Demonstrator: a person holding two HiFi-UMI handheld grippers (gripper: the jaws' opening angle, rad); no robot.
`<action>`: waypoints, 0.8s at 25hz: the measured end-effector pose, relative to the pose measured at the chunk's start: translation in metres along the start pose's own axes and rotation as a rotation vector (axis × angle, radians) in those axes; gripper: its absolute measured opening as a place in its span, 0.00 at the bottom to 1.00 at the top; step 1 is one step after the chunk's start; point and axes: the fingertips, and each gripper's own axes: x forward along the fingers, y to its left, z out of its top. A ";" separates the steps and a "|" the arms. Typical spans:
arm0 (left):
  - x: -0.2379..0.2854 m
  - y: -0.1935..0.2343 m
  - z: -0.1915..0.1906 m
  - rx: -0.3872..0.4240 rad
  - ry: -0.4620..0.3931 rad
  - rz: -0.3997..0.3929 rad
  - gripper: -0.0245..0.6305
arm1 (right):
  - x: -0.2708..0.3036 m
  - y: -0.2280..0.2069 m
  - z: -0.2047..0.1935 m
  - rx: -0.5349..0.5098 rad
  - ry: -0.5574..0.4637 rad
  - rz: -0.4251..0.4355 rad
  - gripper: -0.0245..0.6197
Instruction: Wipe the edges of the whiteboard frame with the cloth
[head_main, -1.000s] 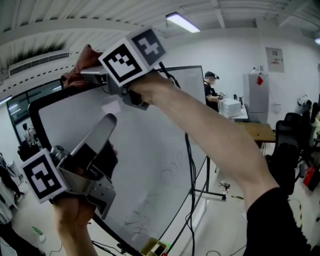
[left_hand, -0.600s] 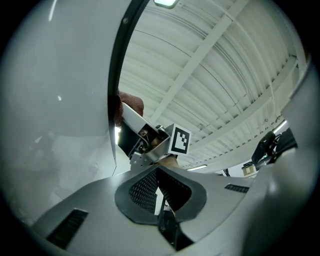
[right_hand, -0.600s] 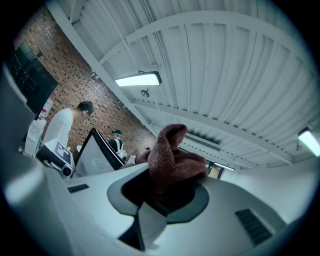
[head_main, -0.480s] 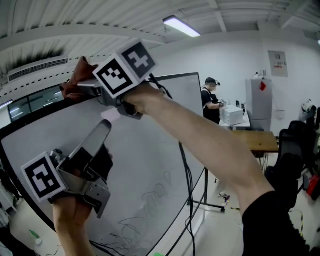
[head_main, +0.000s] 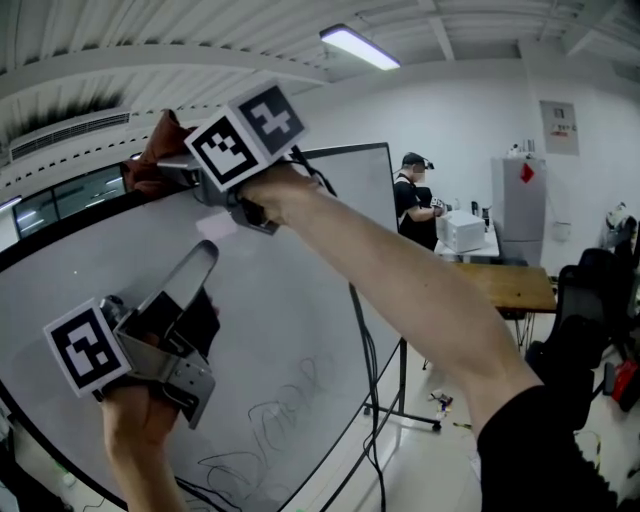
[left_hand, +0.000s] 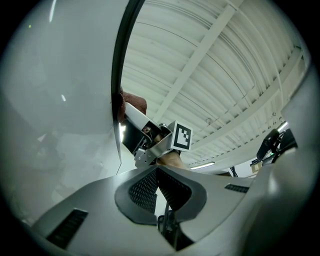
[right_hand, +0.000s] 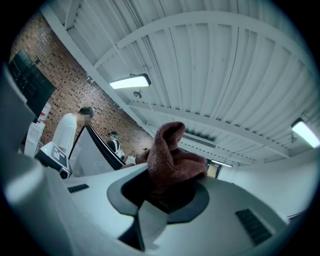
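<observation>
The whiteboard (head_main: 290, 300) has a black frame (head_main: 70, 228) that runs up to the right. In the head view my right gripper (head_main: 168, 166) is shut on a reddish-brown cloth (head_main: 160, 145) that rests on the frame's top edge. The right gripper view shows the cloth (right_hand: 170, 152) bunched between the jaws of that right gripper (right_hand: 167, 187). Below it my left gripper (head_main: 203, 252) points up in front of the board surface, shut with nothing in it. In the left gripper view the left gripper (left_hand: 157, 172) looks along the frame (left_hand: 120, 70) towards the cloth (left_hand: 134, 103) and right gripper (left_hand: 150, 137).
Faint scribbles (head_main: 285, 405) mark the lower board. A black cable (head_main: 362, 330) hangs from my right arm past the board's right edge and stand (head_main: 402, 390). Behind are a person (head_main: 408, 205), a wooden table (head_main: 515, 285), a tall cabinet (head_main: 518, 205) and black chairs (head_main: 575, 340).
The head view has swung so the board's left corner is out of the picture. My right gripper keeps the cloth on the top edge. The left gripper sits slightly lower.
</observation>
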 end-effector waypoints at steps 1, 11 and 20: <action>0.005 0.002 -0.002 0.000 -0.003 0.000 0.03 | -0.002 -0.005 -0.002 -0.006 0.006 -0.007 0.17; 0.040 0.024 -0.022 -0.042 -0.010 -0.014 0.03 | -0.002 -0.037 -0.013 0.021 0.000 -0.051 0.17; 0.045 0.026 -0.019 -0.031 -0.064 -0.083 0.03 | 0.004 -0.042 -0.023 0.009 0.023 -0.071 0.17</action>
